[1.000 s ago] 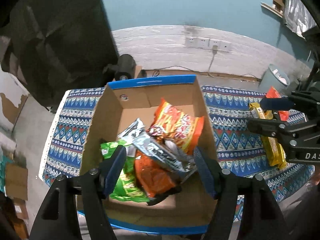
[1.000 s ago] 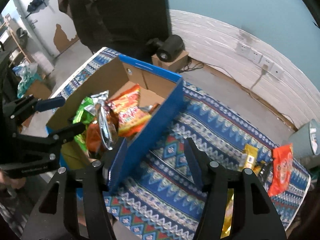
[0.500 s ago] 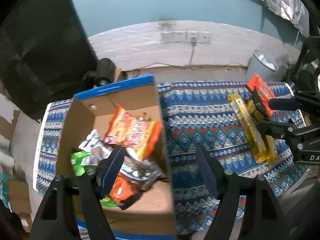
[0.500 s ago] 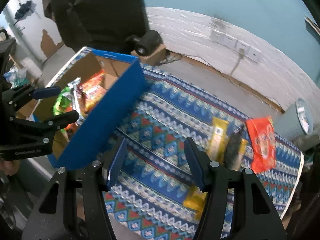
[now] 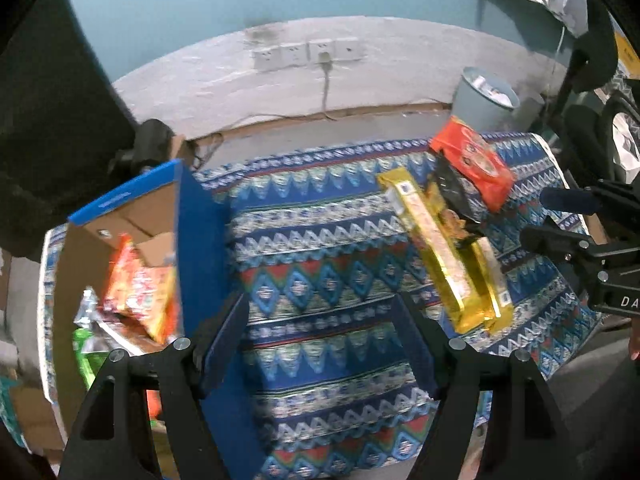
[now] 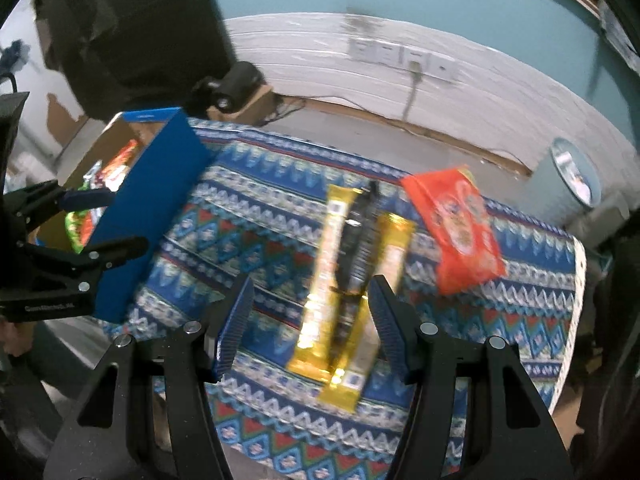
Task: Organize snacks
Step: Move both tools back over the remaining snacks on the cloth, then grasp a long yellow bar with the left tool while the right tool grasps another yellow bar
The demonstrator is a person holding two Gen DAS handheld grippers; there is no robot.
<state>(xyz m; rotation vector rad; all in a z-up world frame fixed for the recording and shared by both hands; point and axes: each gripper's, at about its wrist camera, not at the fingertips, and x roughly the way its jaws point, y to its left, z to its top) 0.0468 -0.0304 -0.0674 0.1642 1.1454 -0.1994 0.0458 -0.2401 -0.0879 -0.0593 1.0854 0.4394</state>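
Both grippers stand wide and hold nothing. Left gripper [image 5: 320, 336] hangs over bare cloth [image 5: 320, 248], beside the blue wall of the box [image 5: 192, 240]. Right gripper [image 6: 310, 322] hangs over the loose snacks, its fingers bracketing the near ends of the gold bars [image 6: 332, 280].

Box sits at the cloth's left end and holds orange, green and silver packets. Four items remain loose toward the right end: two gold bars lying side by side, a dark packet [image 6: 362, 248] resting along and partly on top of them, and an orange packet [image 6: 456, 232] just beyond, nearest the far right corner.

Judgement: the step in hand is the next pick by the right gripper. The three overlapped items are the difficulty. The dark packet lies uppermost, so it is the sound first choice; closing across the whole stack risks dragging a bar or dropping one on the way to the box. Fingers should straddle one item across its narrow width, come down square to the cloth, and close near the middle so it does not swing. Foil wrappers look slippery; a firm closure is advisable. Motion blur limits finer detail.
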